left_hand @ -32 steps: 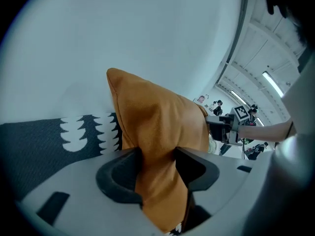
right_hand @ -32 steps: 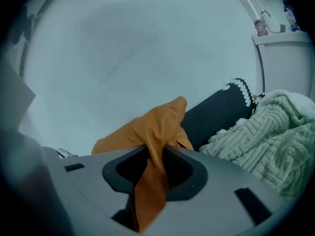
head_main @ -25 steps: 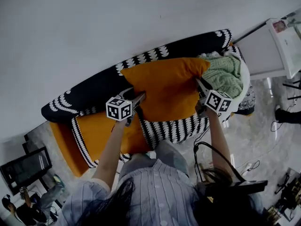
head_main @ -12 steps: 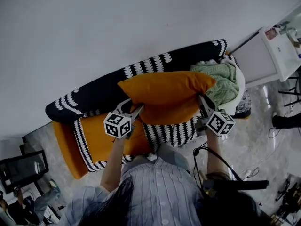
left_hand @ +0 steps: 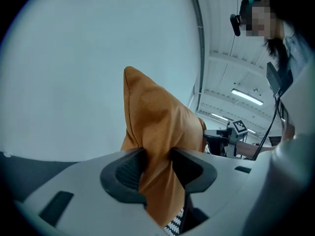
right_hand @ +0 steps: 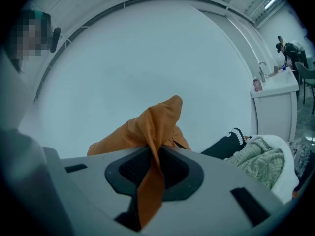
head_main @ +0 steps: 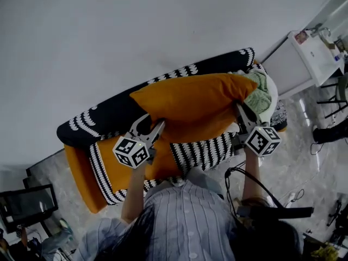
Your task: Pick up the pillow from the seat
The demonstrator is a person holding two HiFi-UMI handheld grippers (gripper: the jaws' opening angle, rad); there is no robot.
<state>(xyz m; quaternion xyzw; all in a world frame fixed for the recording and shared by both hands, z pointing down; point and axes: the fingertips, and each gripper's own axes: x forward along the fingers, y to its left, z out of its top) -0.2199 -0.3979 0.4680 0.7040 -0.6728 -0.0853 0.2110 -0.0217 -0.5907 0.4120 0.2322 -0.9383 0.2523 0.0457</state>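
pillow (head_main: 190, 110) is up off the seat (head_main: 201, 151) as far as i can judge, slung between my two claws in front of the sofa back (head_main: 109, 113), long side running left to right. from the head view i can't swear its bottom edge is fully clear of the striped cover though.

left claw (left_hand: 156, 162) is clamped on a fat bunch of the orange cover at its end. those jaws have just been closing down on it, with fabric squeezed between the pads. right claw (right_hand: 155, 163) is nearly together on a thin fold at the other corner, and a tail of cloth hangs down through it.

that right grip is what worries me. it looks like just cover fabric with no stuffing in the bite, so that side's weight hangs from a skinny pinch. if i jerk or spread my hands apart, i reckon the fold slides out and that end drops onto the seat, leaving the pillow dangling from the left claw.

other thing: the green blanket (head_main: 260, 94) sits right beside the right corner. swing that way and i could snag it and drag it off the sofa.
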